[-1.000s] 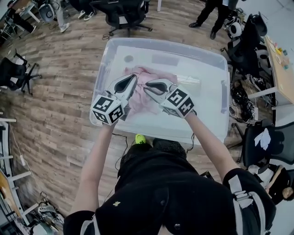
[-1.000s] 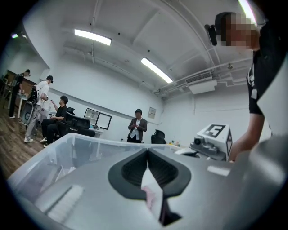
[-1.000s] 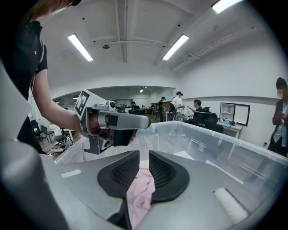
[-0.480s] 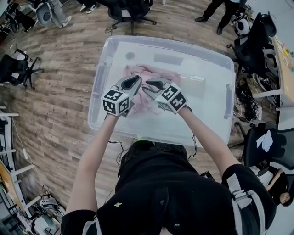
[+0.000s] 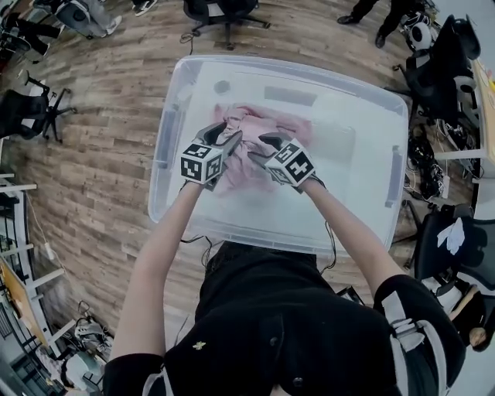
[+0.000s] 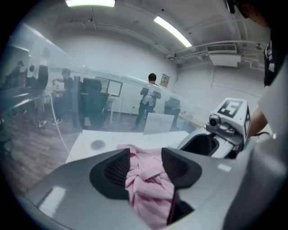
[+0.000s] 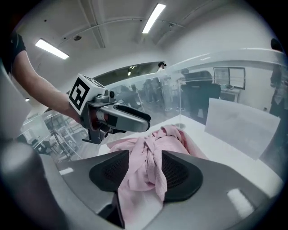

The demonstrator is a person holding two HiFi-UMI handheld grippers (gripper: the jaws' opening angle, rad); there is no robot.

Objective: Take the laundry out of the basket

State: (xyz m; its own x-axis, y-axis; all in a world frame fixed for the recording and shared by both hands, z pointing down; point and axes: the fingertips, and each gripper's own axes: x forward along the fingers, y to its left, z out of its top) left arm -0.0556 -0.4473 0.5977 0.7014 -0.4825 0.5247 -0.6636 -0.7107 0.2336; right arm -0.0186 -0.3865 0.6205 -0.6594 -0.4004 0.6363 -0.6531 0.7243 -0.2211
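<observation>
A crumpled pink garment (image 5: 255, 124) lies in the far left part of the clear plastic basket (image 5: 288, 68). Both grippers reach down into the basket, side by side over the cloth. The jaws of my left gripper (image 5: 227, 133) are opening, and a bunched fold of the pink garment (image 6: 148, 184) lies loosely between its pads. My right gripper (image 5: 261, 147) is opening its jaws too, with a twisted strand of the garment (image 7: 148, 155) hanging between them and draped over one pad. Each gripper shows in the other's view: the right one (image 6: 216, 134) and the left one (image 7: 112, 119).
The basket stands on a wood floor (image 5: 100, 139). Its clear walls rise around both grippers. Office chairs (image 5: 23, 116) stand at the left and right (image 5: 456, 247), and people's legs (image 5: 387, 11) show at the far side. Cables (image 5: 418, 166) lie right of the basket.
Both grippers have gone forward and down into the basket onto the pink garment. Their jaws stand wider apart than before.
</observation>
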